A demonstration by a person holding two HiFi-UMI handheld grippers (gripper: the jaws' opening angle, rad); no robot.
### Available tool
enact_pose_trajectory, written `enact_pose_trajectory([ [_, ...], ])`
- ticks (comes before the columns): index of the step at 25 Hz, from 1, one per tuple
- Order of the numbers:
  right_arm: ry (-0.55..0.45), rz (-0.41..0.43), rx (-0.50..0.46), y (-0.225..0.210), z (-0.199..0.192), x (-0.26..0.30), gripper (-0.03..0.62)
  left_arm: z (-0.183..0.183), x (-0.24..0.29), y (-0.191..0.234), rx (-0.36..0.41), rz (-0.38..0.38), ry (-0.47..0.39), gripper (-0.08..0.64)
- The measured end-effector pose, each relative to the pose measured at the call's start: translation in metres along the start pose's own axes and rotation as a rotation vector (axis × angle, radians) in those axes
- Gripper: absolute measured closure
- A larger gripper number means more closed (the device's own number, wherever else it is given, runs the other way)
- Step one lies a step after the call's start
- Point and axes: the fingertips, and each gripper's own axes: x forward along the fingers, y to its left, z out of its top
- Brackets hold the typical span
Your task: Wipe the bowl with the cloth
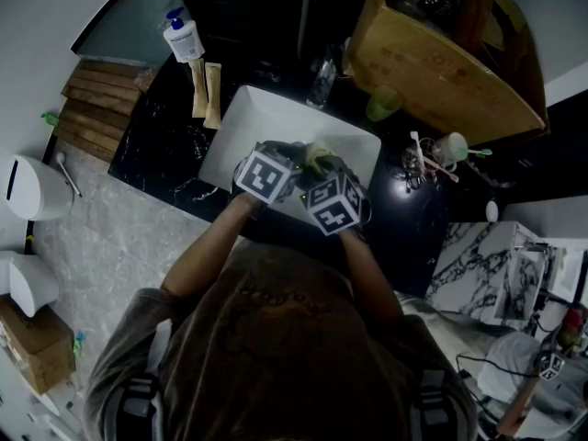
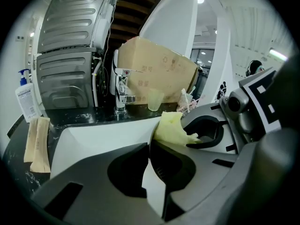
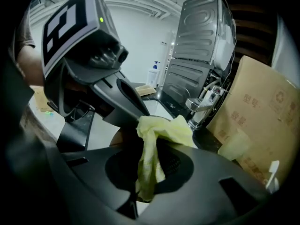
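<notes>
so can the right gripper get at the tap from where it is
Probably yes: the tap stands just behind the sink with nothing between, but the right gripper is shut on the cloth, so it could only nudge it.

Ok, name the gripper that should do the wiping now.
Right. The right gripper is shut on the crumpled yellow cloth, beside the rim of the dark bowl that the left gripper pinches over the white rectangular sink. The left looks busy steadying.

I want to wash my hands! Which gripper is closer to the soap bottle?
Left. The left gripper is over the sink, on the side nearer the soap bottle on the counter; the right gripper is just beyond it, farther away.
</notes>
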Motion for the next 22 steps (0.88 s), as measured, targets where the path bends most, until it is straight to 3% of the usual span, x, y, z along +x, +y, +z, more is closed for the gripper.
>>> enact_pose_trajectory([
  [12,0.001,0.009,0.010,-0.005,-0.007,-0.009,0.568,-0.005,-0.007,0.020,-0.018,0.044,0.002,0.534],
  [22,-0.086,0.058,0.088,-0.005,0.000,-0.021,0.568,-0.005,-0.014,0.040,-0.028,0.094,-0.014,0.539],
])
